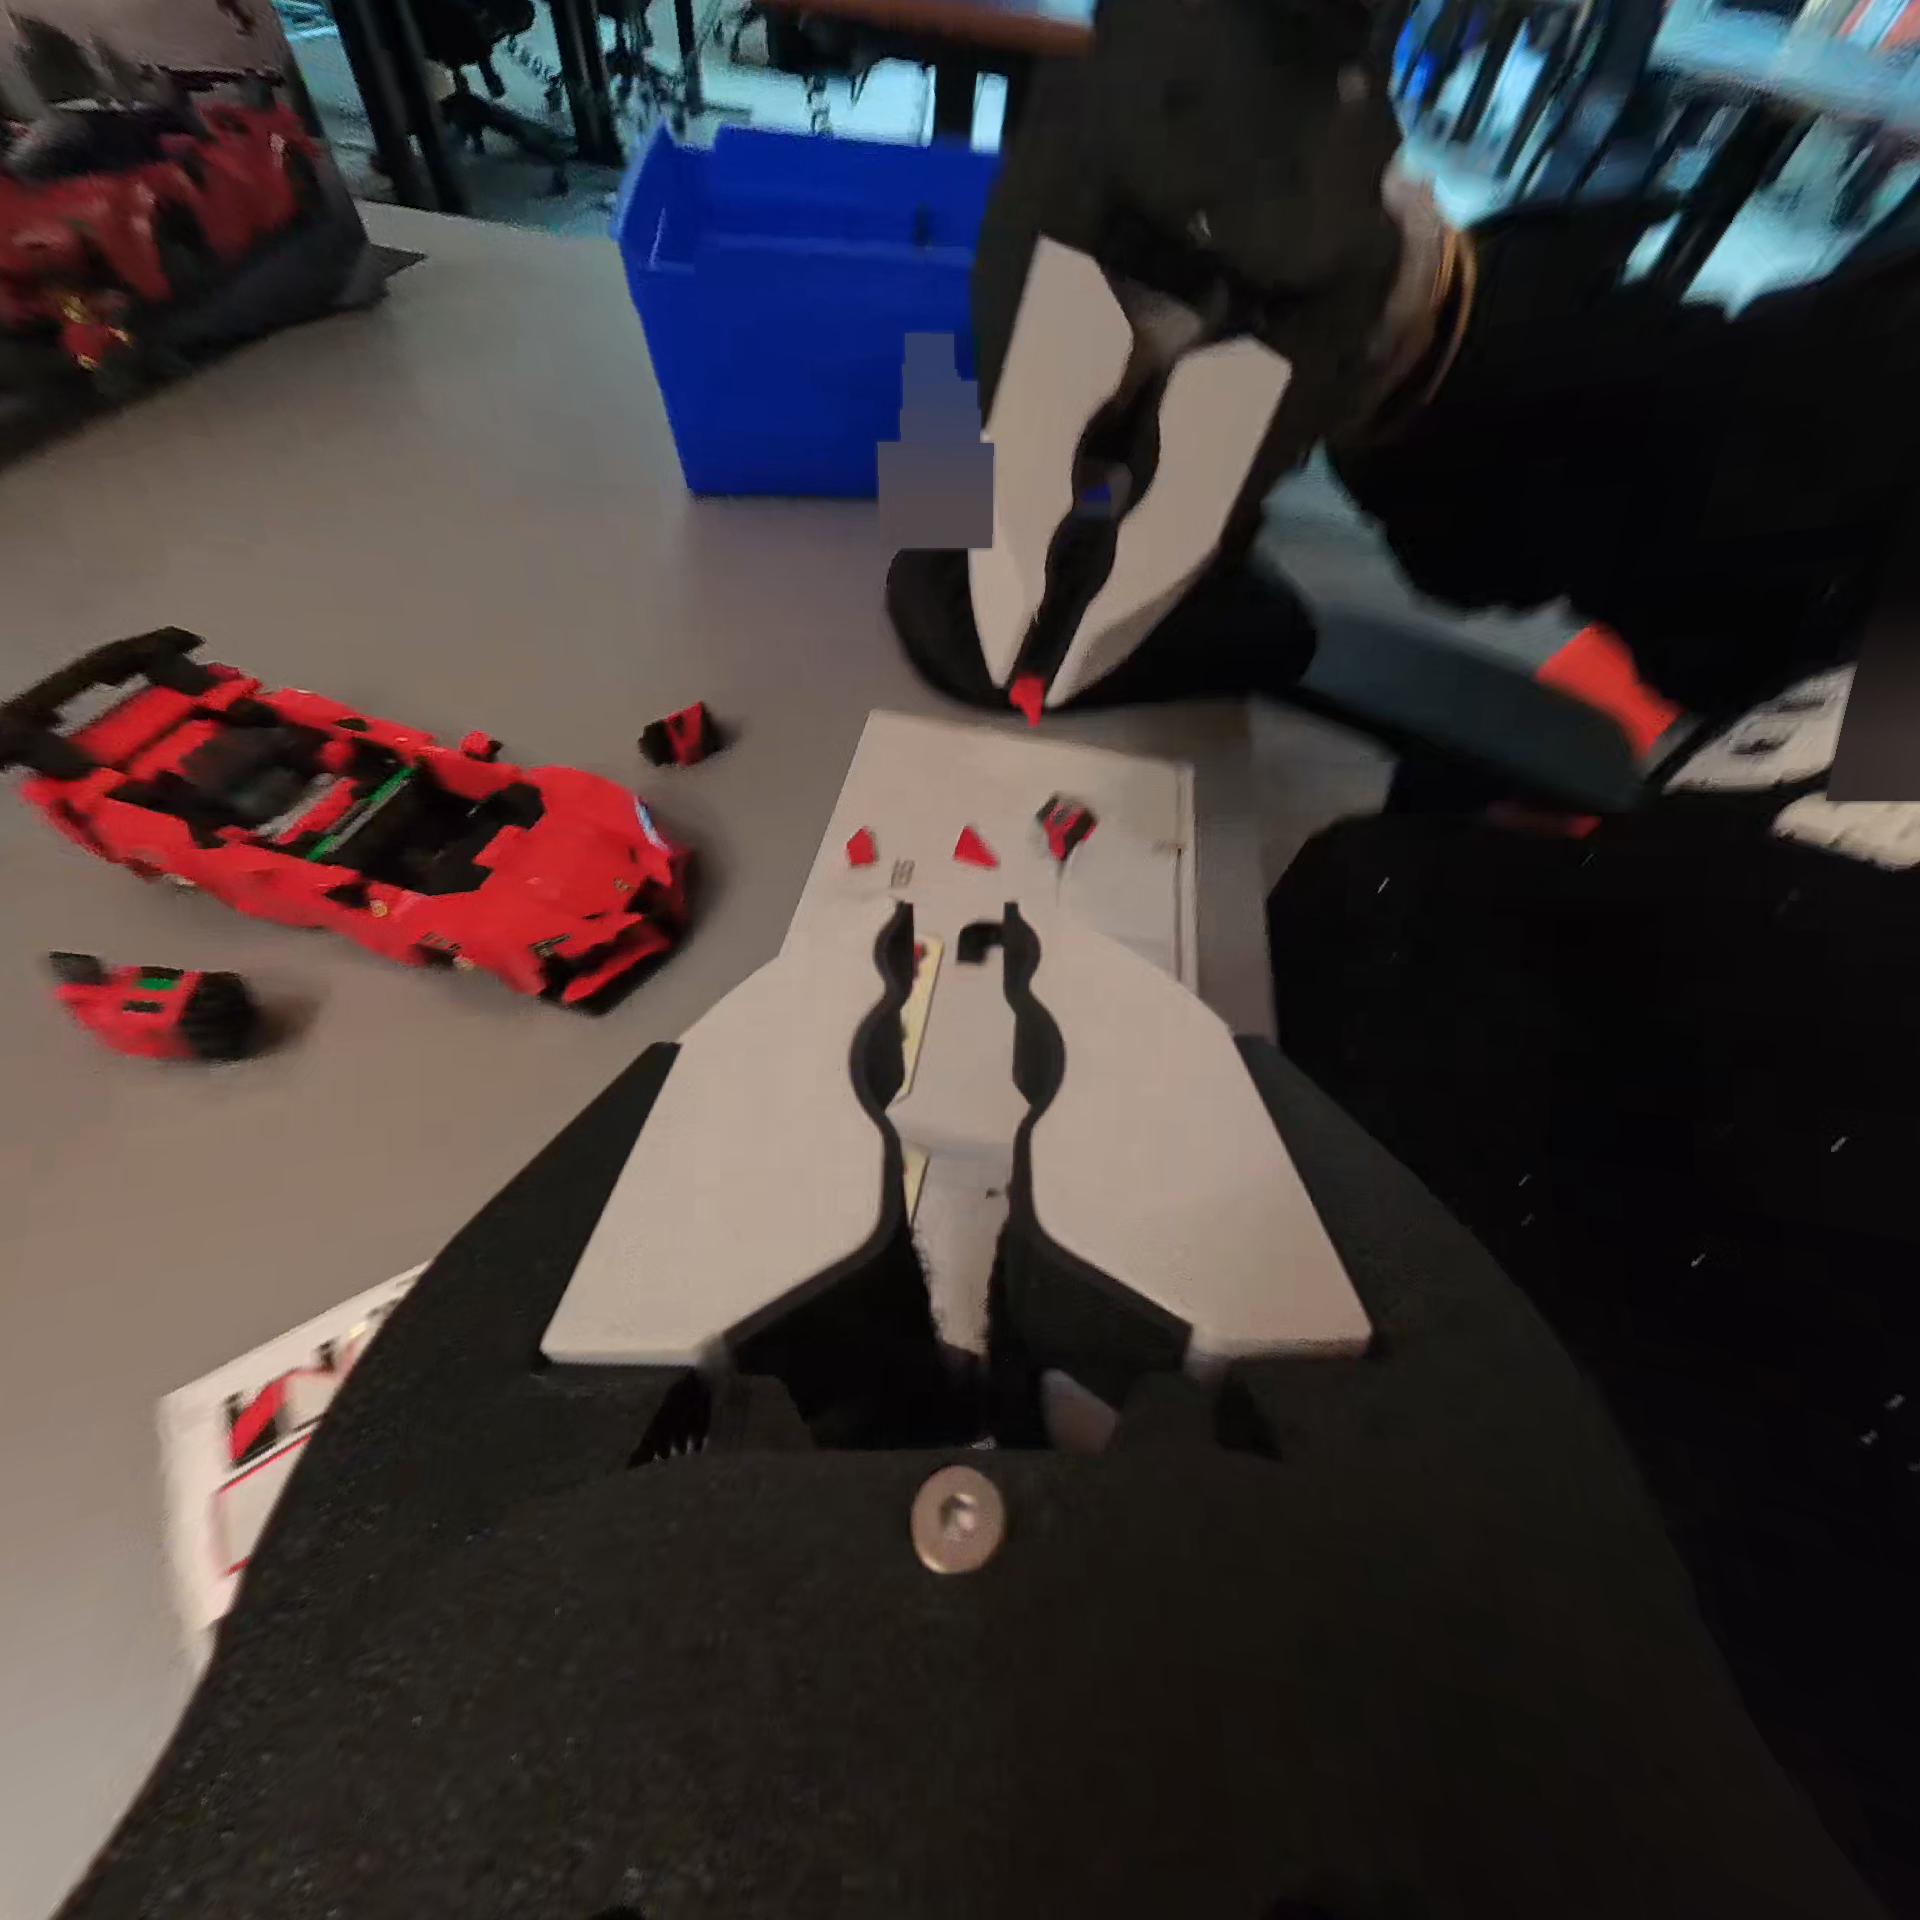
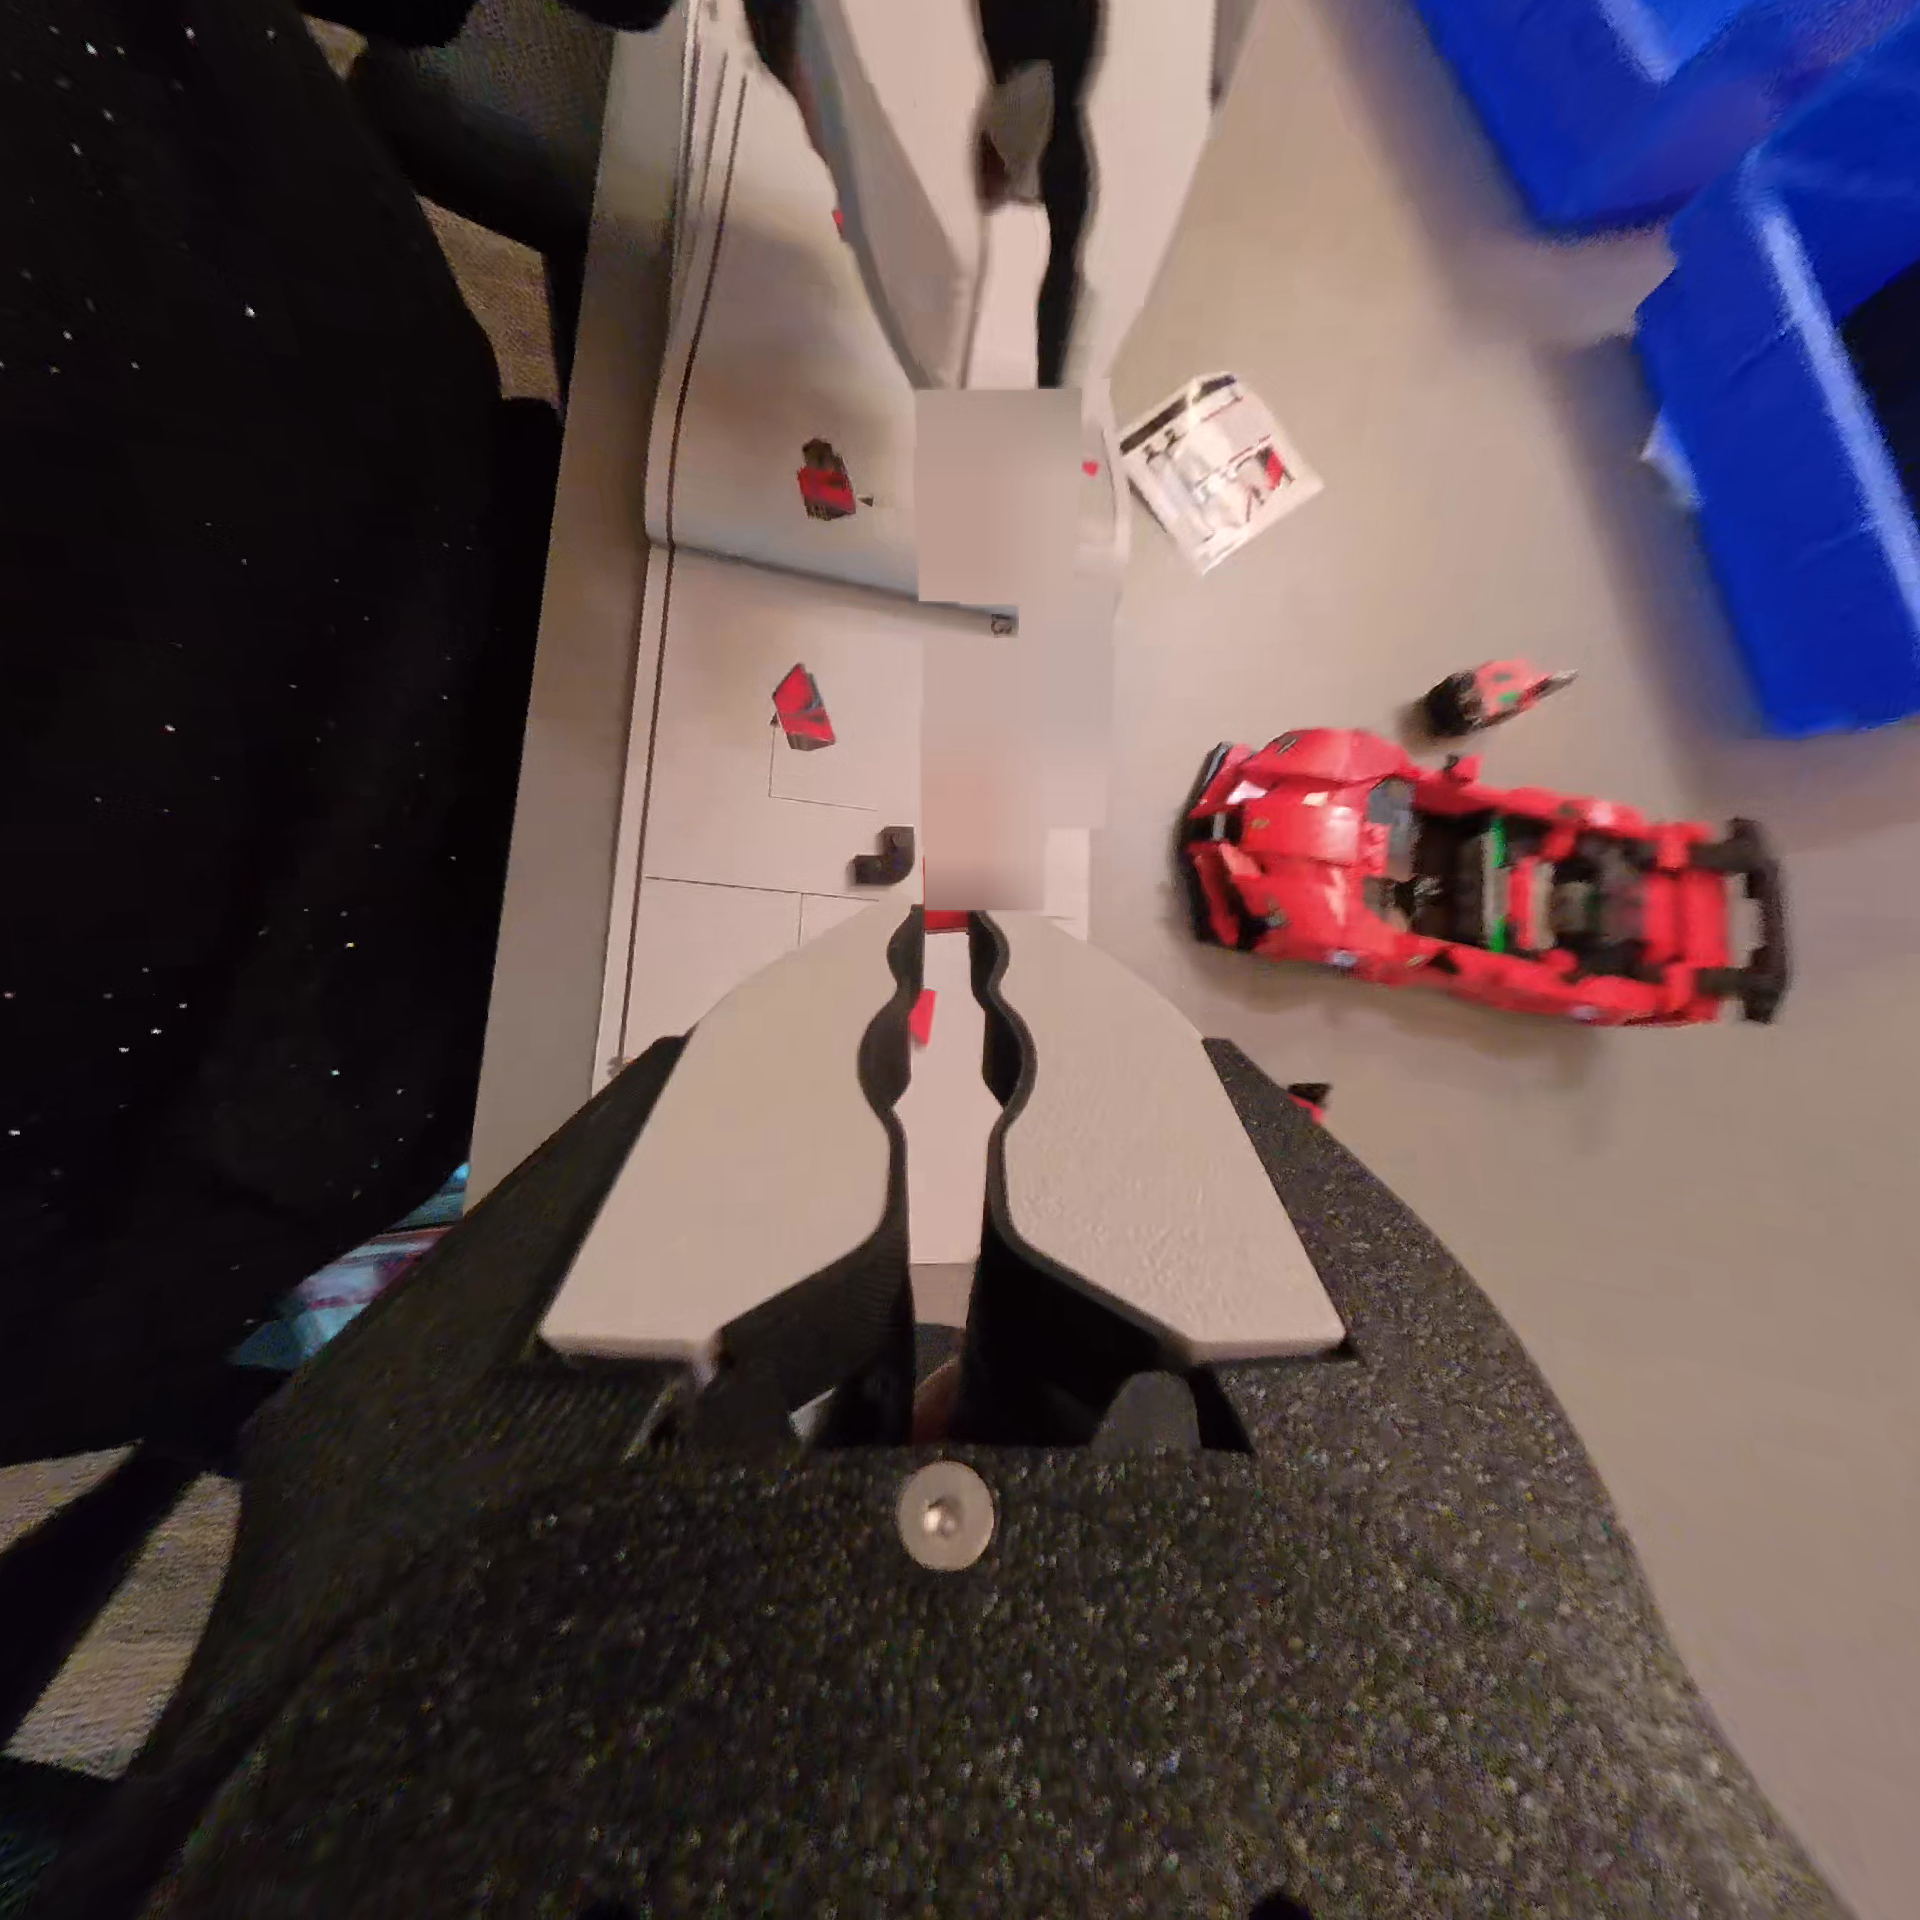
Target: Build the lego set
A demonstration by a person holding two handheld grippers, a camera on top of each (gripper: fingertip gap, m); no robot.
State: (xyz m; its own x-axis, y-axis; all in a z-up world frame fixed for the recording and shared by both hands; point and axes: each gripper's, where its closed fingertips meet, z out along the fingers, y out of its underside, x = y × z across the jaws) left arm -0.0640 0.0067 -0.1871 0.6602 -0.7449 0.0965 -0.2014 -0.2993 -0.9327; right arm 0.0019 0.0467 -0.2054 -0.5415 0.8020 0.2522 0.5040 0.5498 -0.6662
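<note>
The right gripper (image 1: 1029, 698) pinched a small red piece (image 1: 1029, 694) above the booklet (image 1: 1127, 821); the left gripper (image 1: 956, 914) hung released, the red car (image 1: 343, 821) lying to its left.

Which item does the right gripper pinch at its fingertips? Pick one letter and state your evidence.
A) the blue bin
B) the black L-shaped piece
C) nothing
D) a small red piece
D: in the left wrist view, the right gripper has its fingertips closed on a small red piece, just above the open instruction booklet.
</note>
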